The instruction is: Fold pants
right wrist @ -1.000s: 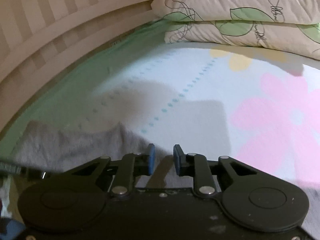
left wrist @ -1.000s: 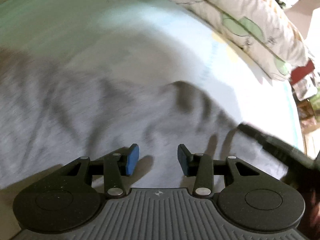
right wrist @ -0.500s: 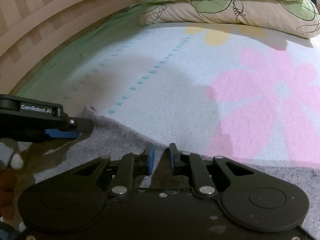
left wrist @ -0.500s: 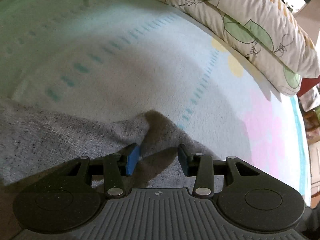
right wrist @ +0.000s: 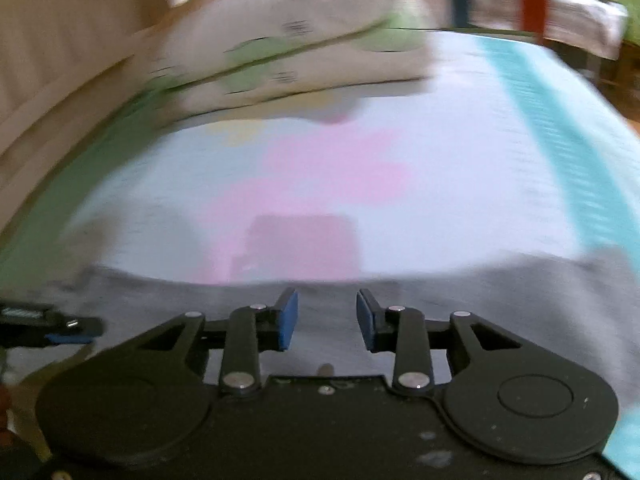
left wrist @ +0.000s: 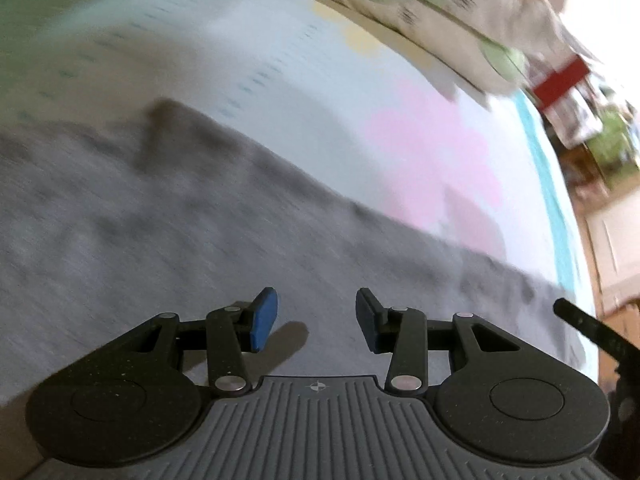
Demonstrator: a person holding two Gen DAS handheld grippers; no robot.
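Note:
Grey pants [left wrist: 168, 248] lie spread flat across the near part of a bed, blurred by motion in both views. My left gripper [left wrist: 316, 318] hovers over the cloth with its blue pads apart and nothing between them. In the right wrist view the grey pants [right wrist: 500, 312] stretch from left to right under my right gripper [right wrist: 327, 318], whose jaws are opening with only the cloth below showing in the gap. The left gripper's tip [right wrist: 60, 326] shows at the left edge of the right wrist view.
The bed sheet [right wrist: 440, 184] is pale blue with a pink flower print and a teal stripe [right wrist: 560, 128] on the right. Two stacked leaf-print pillows [right wrist: 288, 52] lie at the far end. A beige padded wall [right wrist: 60, 40] runs along the left.
Both views have swung right along the pants, from the left edge near the wall toward the teal stripe. The right gripper's pads, nearly together before, now stand apart.

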